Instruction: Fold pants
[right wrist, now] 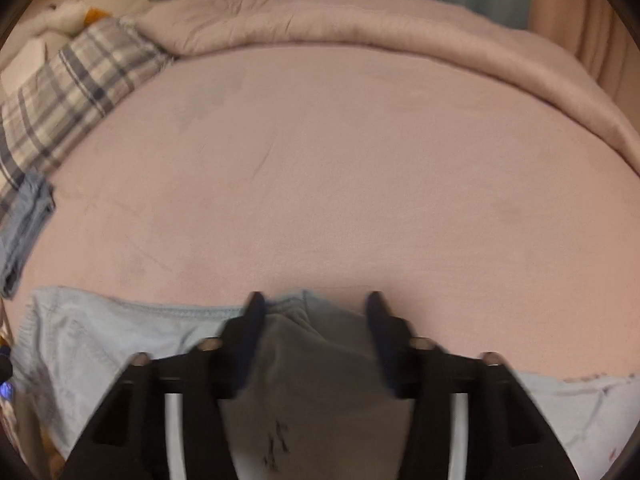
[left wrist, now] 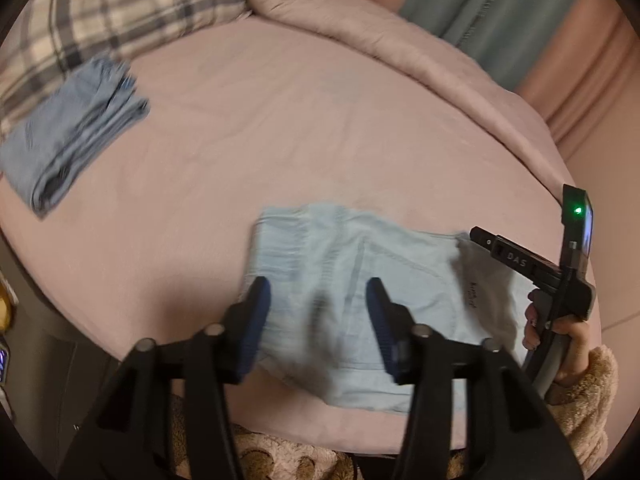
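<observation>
Light blue denim pants, folded into a compact rectangle, lie on the pink bed sheet near the bed's front edge. Left gripper hovers over the pants' left half w/ blue-padded fingers spread about half open, nothing clamped btwn them; the cloth lies below, not pinched. Right gripper sits at the pants' far right edge, fingers also approx half open, a grey inner flap of the pants visible in the gap but not squeezed by the pads. In left wrist view the right gripper's black body is held by a hand in a fuzzy beige sleeve. A second, darker blue folded garment lies well apart at far left, beside a plaid pillow. Pink duvet bunched along the far side.
</observation>
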The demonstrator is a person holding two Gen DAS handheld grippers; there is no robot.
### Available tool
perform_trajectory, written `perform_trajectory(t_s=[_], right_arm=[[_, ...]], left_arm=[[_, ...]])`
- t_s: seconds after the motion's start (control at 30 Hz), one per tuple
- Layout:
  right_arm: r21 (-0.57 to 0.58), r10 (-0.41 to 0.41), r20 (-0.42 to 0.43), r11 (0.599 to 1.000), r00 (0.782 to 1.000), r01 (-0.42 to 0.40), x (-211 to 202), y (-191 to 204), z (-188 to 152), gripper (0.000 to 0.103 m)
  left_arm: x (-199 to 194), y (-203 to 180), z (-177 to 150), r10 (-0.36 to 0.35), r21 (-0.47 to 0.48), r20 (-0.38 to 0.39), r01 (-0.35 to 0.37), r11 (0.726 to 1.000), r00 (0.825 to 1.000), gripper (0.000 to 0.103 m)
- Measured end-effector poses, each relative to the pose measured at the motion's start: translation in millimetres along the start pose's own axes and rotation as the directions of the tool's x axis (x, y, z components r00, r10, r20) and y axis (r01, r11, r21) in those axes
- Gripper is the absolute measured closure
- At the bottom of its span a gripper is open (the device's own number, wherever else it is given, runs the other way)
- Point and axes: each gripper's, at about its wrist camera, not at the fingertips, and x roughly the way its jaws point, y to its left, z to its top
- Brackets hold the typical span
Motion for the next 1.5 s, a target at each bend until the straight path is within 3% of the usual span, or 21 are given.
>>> perform_trajectory(t_s=[0.07, 0.23, 0.27, 0.4, 0.43, 0.57, 0.83, 1.23, 1.37, 1.5], right_arm=[[0.011, 0.021, 0.008, 1.0, 1.0, -0.021, -17, -8, -6, 0.047], [0.027, 0.068, 0.006, 0.997, 0.998, -0.068, -46, -19, -38, 0.046], [0.034, 0.066, -0.012, 0.997, 0.998, -0.066, -49, -24, -48, 0.046], [0.036, -0.006, -0.062, 0.999, 0.998, 0.008, -44, -35, -74, 0.046], [0.04, -0.021, -0.075, 0.999, 0.997, 0.024, -42, -40, -81, 0.046], [0.145, 0.002, -0.109, 0.989, 0.994, 0.014, -34, -64, -96, 0.052], [0.223, -0.055, -0.089, 0.972, 0.995, 0.073, -39, -93, -104, 0.092], [0.348, -0.166, -0.088, 0.919, 0.982, 0.187, -56, -129, -113, 0.097], [0.384, -0.249, -0.095, 0.884, 0.964, 0.266, -62, -147, -113, 0.097], [0.425, -0.28, -0.1, 0.856, 0.955, 0.295, -66, -163, -116, 0.097]], left_arm=[[-1, -10, -4, -0.026, 0.021, 0.007, 0.026, 0.999, 1.0, 0.04], [25, -38, -26, -0.126, 0.053, -0.098, 0.131, 0.99, 0.987, 0.041], [31, -43, -31, -0.135, 0.061, -0.117, 0.142, 0.988, 0.984, 0.043], [56, -59, -50, -0.163, 0.088, -0.214, 0.185, 0.979, 0.963, 0.07], [64, -61, -55, -0.159, 0.086, -0.235, 0.184, 0.979, 0.959, 0.071], [73, -65, -65, -0.11, 0.111, -0.208, 0.135, 0.985, 0.972, 0.075], [78, -68, -69, -0.092, 0.116, -0.183, 0.115, 0.987, 0.979, 0.074], [77, -71, -69, -0.068, 0.067, -0.204, 0.083, 0.994, 0.977, 0.075], [72, -78, -61, -0.11, 0.056, -0.225, 0.125, 0.991, 0.968, 0.075], [73, -95, -60, -0.119, 0.089, -0.23, 0.143, 0.986, 0.966, 0.075]])
